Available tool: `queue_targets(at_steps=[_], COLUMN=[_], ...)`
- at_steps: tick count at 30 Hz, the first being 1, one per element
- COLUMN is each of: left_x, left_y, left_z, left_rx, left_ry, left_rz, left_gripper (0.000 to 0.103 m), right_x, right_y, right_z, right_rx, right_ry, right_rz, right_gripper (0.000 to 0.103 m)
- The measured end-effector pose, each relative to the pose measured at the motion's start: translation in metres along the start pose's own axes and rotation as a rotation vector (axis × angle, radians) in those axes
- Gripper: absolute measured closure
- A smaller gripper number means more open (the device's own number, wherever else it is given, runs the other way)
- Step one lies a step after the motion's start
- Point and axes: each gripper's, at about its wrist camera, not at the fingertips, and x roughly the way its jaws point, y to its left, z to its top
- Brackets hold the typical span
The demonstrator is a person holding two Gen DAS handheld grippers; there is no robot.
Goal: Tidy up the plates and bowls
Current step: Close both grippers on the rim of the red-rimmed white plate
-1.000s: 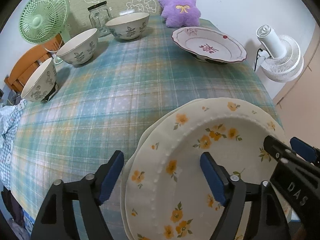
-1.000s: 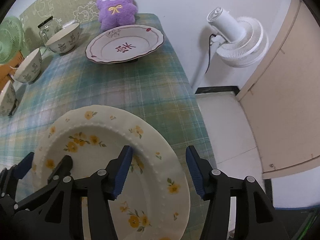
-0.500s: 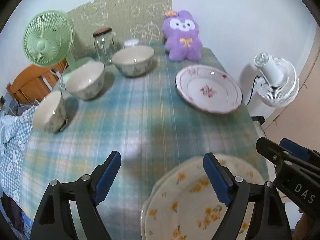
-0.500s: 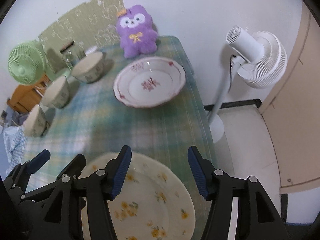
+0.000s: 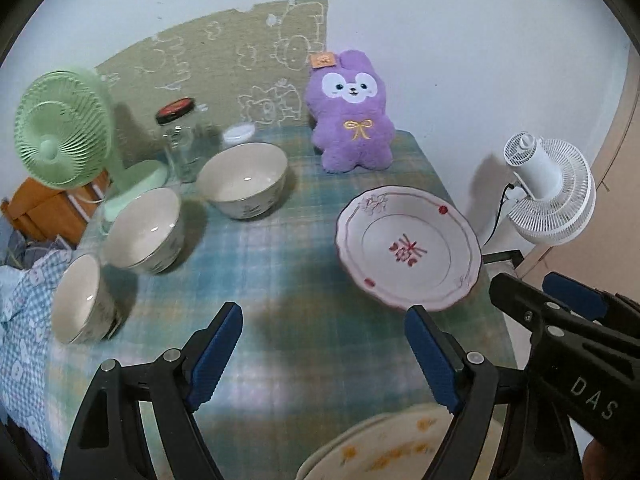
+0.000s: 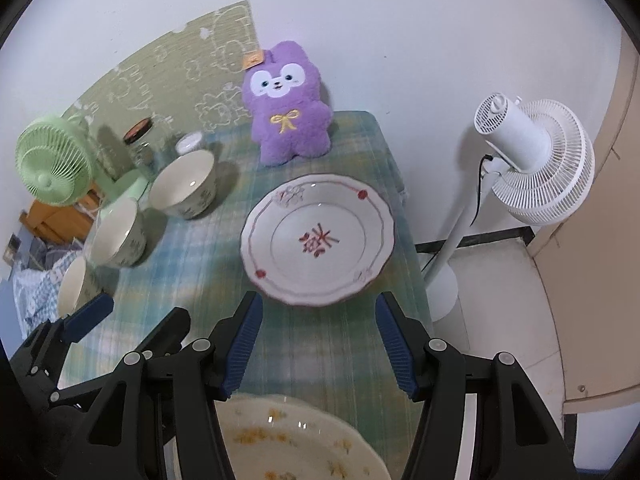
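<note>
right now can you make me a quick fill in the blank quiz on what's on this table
The plush toy at the back of the table is ____ in colour.
The number of bowls lined up on the left side is ____.
The glass jar stands beside the ____ fan.
The flowers on the plates nearest the grippers are ____.

Missing words: purple; three; green; yellow

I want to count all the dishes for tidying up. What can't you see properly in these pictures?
- Yellow-flower plates: cut off by the bottom edge and the left gripper in the left view, blurred in the right view; how many are stacked is unclear.
- Nearest bowl: partly behind a gripper finger in the right view.
- Jar: contents too blurred in both views.
- Bowl patterns: too small.
</note>
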Motion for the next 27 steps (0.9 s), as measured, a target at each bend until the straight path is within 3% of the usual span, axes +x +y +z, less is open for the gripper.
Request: queue_targets(at_steps=[10, 15, 18, 23, 27], left_x=[0.057, 0.091, 0.106, 0.128, 0.139], left_y=[-0.015, -0.020, -0.024, -0.023, -0.025], left_z=[0.030, 0.040, 0.043, 0.048, 0.051], left_rx=[0.042, 0.072, 0.097, 0.086, 0.086], left_ry=[0.008, 0.032, 0.030, 0.047, 0.058], left_rz=[-0.020, -0.025, -0.026, -0.034, -0.042], left_gripper=[0.024, 0.034, 0.035, 0.038, 0.046], right_x=[0.050, 0.081, 0.098, 0.123, 0.135], right_y=[-0.017, -0.021, -0.026, -0.032, -0.033], right_z=[0.029, 0.040, 0.044, 0.051, 0.055], right_rx=[0.051, 0.052, 0.066, 0.086, 0.077], right_ry=[0.003, 0.011, 0.024, 0.037, 0.037], right_rz=[-0.038, -0.062, -0.064, -0.080, -0.097], right_gripper=[0.041, 0.041, 0.041, 0.041, 0.042])
